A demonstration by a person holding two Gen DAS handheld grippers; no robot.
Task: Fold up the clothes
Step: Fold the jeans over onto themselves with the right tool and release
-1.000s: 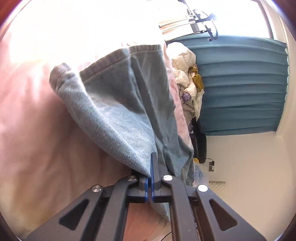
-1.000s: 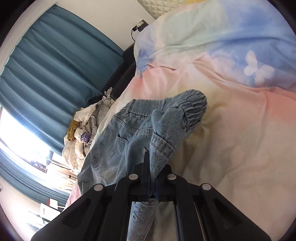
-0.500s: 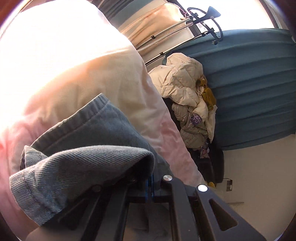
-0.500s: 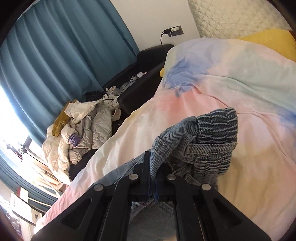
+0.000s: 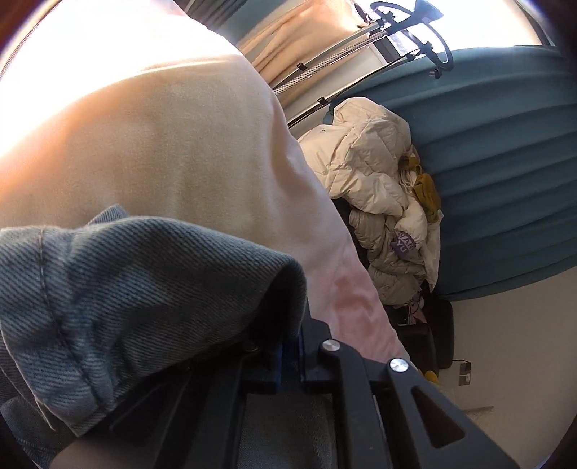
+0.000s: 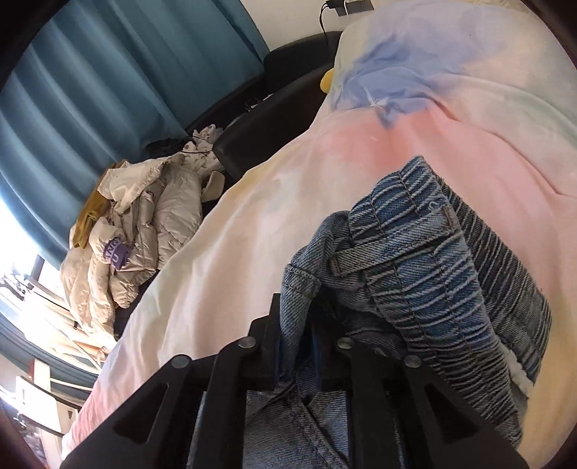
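Blue denim jeans (image 5: 126, 306) lie bunched on the pastel bedspread (image 5: 162, 144). In the left wrist view a thick denim fold drapes over my left gripper (image 5: 292, 335) and hides its tips. Its jaws are opening, and whether the pads still press the cloth does not show. In the right wrist view the jeans' gathered waistband (image 6: 414, 270) with a belt loop is heaped just beyond my right gripper (image 6: 295, 324). Those jaws are opening too. A strip of denim hangs loose in the gap between them, over the bedspread (image 6: 270, 234).
A pile of cream puffer jackets (image 5: 371, 187) (image 6: 144, 216) lies on the floor beside the bed, against a teal curtain (image 5: 505, 162) (image 6: 108, 72). A clothes rack (image 5: 396, 21) stands by the window. A black bed frame (image 6: 281, 108) runs along the bed's edge.
Both grippers swept across the bed with the denim, folding the jeans over. The cloth now lies bunched close to the cameras, and the right jaws have parted.
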